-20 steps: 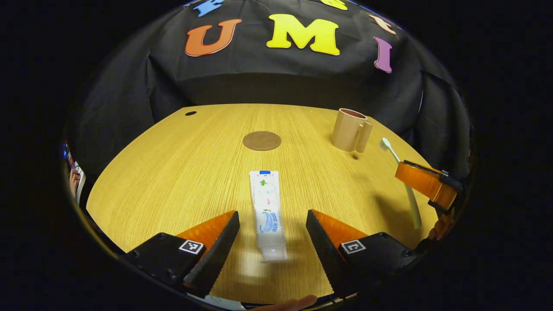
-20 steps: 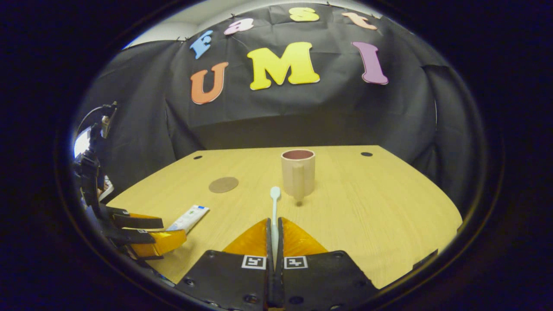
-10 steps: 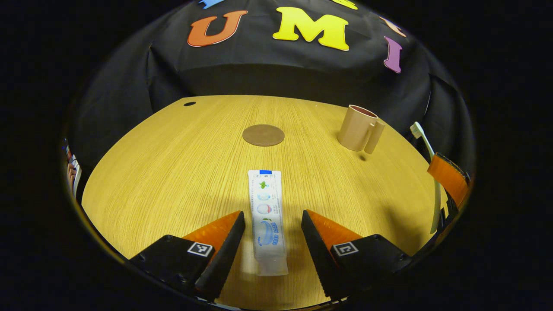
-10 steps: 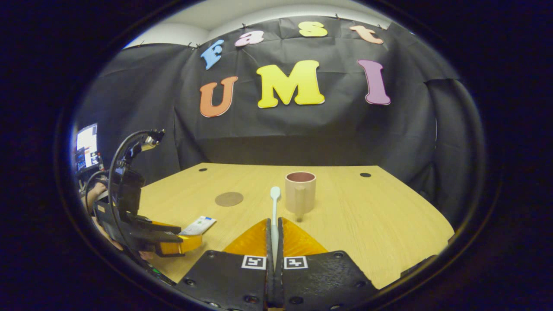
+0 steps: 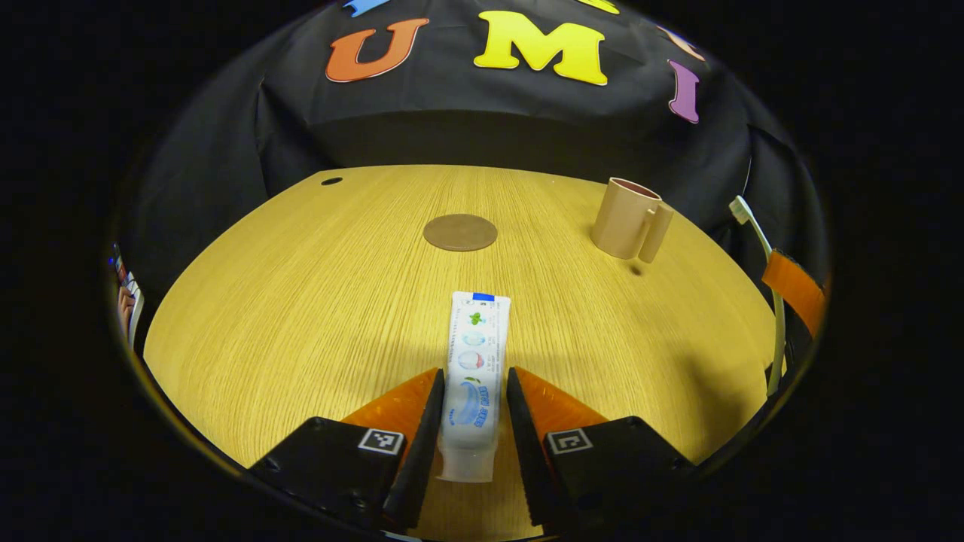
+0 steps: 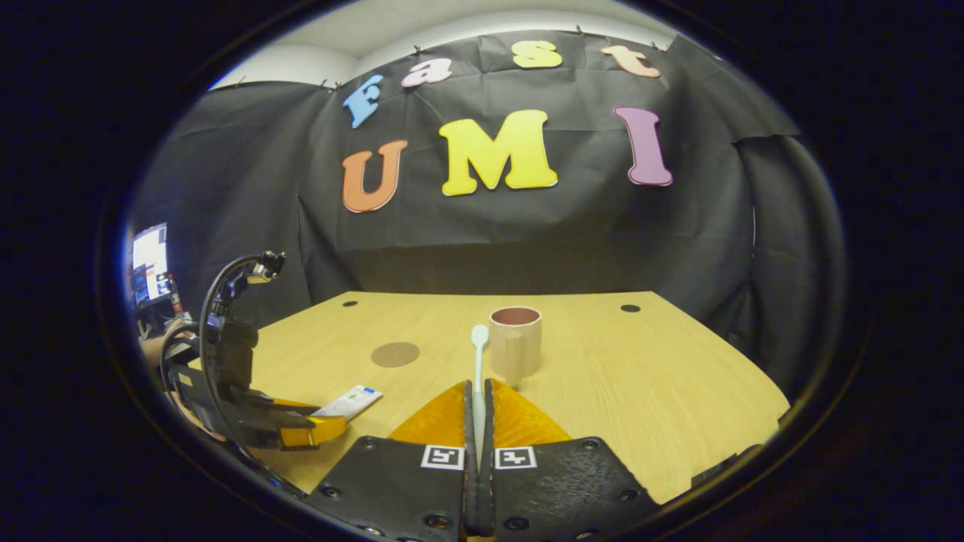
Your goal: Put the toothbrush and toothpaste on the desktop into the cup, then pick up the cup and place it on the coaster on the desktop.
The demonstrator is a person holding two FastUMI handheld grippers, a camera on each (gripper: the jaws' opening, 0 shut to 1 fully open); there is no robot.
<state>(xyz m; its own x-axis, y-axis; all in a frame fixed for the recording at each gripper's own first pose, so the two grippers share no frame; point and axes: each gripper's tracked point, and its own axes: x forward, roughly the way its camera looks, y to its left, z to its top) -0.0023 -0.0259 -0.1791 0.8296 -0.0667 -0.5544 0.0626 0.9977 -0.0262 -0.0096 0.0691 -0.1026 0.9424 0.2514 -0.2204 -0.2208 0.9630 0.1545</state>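
Lying flat on the desk [image 5: 301, 301], the toothpaste [image 5: 472, 376] sits pinched between the left gripper [image 5: 472, 410] jaws. The toothbrush [image 6: 478, 369] is clamped in the right gripper [image 6: 479, 421], raised, head near the cup [image 6: 515, 345]; the coaster [image 5: 460, 232] lies apart.

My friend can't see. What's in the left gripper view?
The left gripper pinches a toothpaste tube on a wooden desk. Farther off sit a round coaster and a cup; at right, a toothbrush is held up.
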